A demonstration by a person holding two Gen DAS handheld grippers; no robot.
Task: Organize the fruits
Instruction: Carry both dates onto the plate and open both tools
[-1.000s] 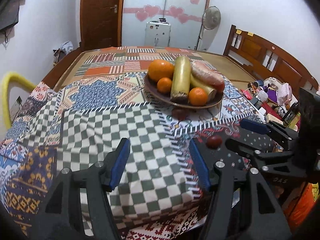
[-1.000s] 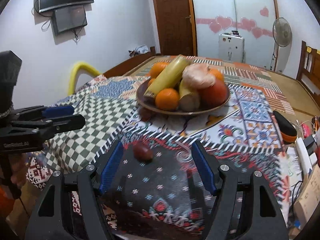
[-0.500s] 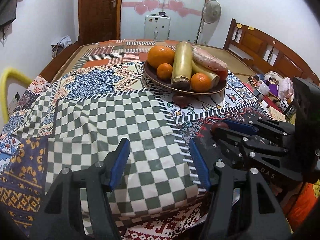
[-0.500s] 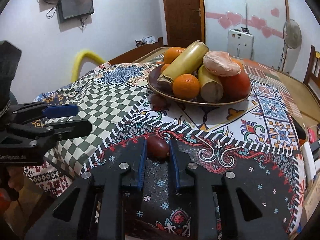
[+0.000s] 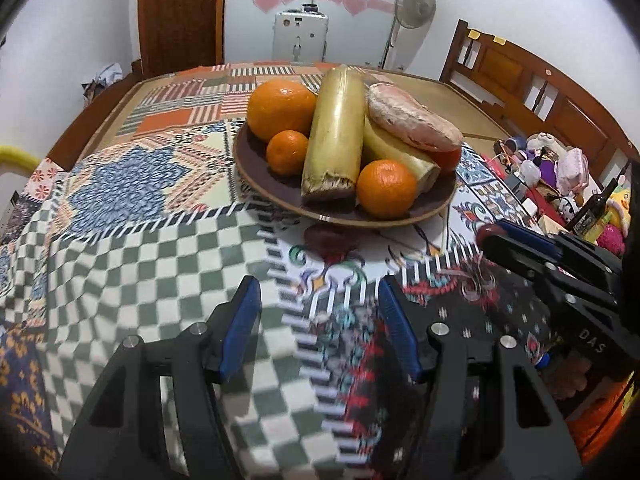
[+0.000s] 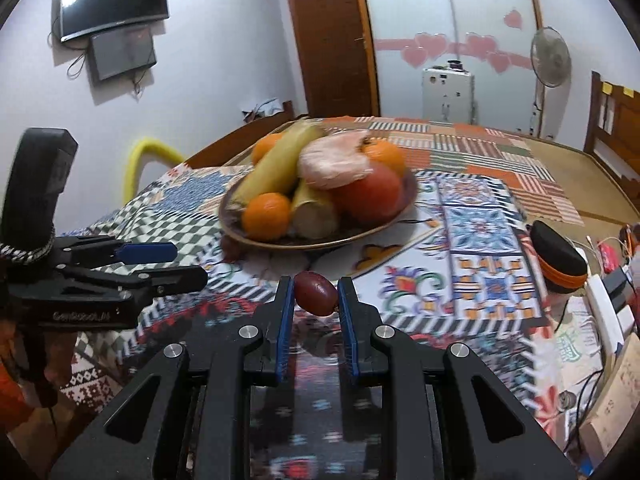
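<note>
Two grippers are seen over a table (image 5: 132, 184) covered in patchwork cloth. On the left, the left gripper (image 5: 320, 320) is held with its fingers wide apart and nothing between them, above the checked patch near the table's near edge. Toward the middle of the table, a brown bowl (image 6: 362, 236) is piled with oranges, pale stalks and a pink fruit. A second small dark fruit (image 5: 326, 238) is seen on the cloth, just beside the bowl's near rim. On the right, the right gripper (image 6: 316, 294) is clamped on a small dark red fruit (image 6: 316, 292), which is pinched at the very fingertips and appears lifted clear of the cloth, near the bowl's near rim.

The step in hand is judged to be the carrying of this fruit to the bowl. It is best kept level and raised over the rim, because so shallow a pinch on a round fruit could let it slip. A low gap between the piled fruits should be chosen, so that nothing is knocked off and the fruit cannot roll out.

Compared with a second ago, the right fingers, then spread around the fruit on the dark patch, have been closed on it, and it has been raised. The left gripper has been moved nearer the bowl, unchanged in spread.
</note>
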